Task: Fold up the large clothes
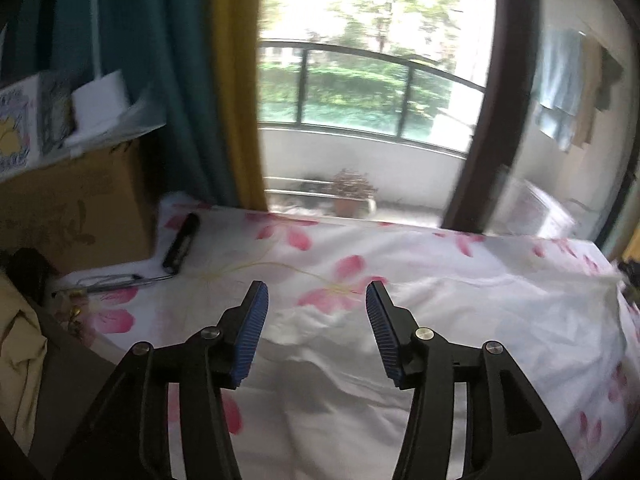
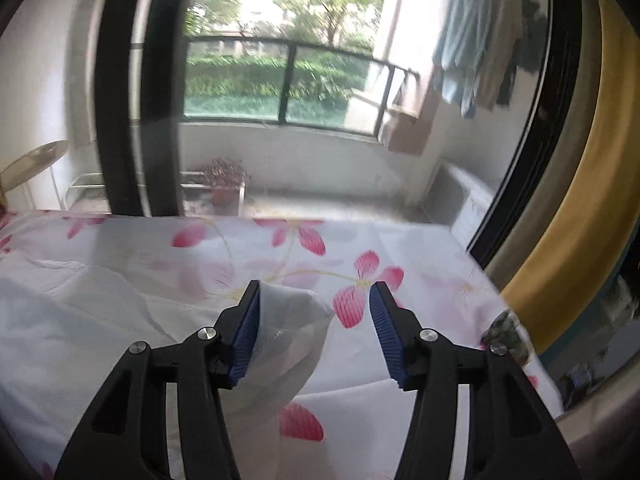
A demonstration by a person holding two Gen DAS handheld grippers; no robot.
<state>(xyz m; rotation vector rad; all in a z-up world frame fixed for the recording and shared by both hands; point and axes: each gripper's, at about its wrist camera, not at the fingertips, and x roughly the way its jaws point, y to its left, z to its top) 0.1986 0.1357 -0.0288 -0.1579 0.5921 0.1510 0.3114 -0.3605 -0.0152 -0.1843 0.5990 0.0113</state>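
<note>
A large white garment (image 1: 460, 320) lies spread and wrinkled on the floral bed sheet (image 1: 288, 240). My left gripper (image 1: 317, 308) is open and empty, hovering above the garment's left part. In the right wrist view the same white garment (image 2: 80, 320) covers the left of the bed sheet (image 2: 400, 248). A raised corner of it (image 2: 292, 320) lies against the inner pad of the left finger of my right gripper (image 2: 314, 308). That gripper's jaws stand wide apart and do not clamp the cloth.
A black flashlight (image 1: 182, 244) and a thin cable (image 1: 112, 280) lie on the sheet at the far left, beside a cardboard box (image 1: 76, 208). A glass balcony door (image 1: 360, 100) stands behind the bed. Curtains (image 1: 192, 80) hang left; a yellow curtain (image 2: 568, 208) hangs right.
</note>
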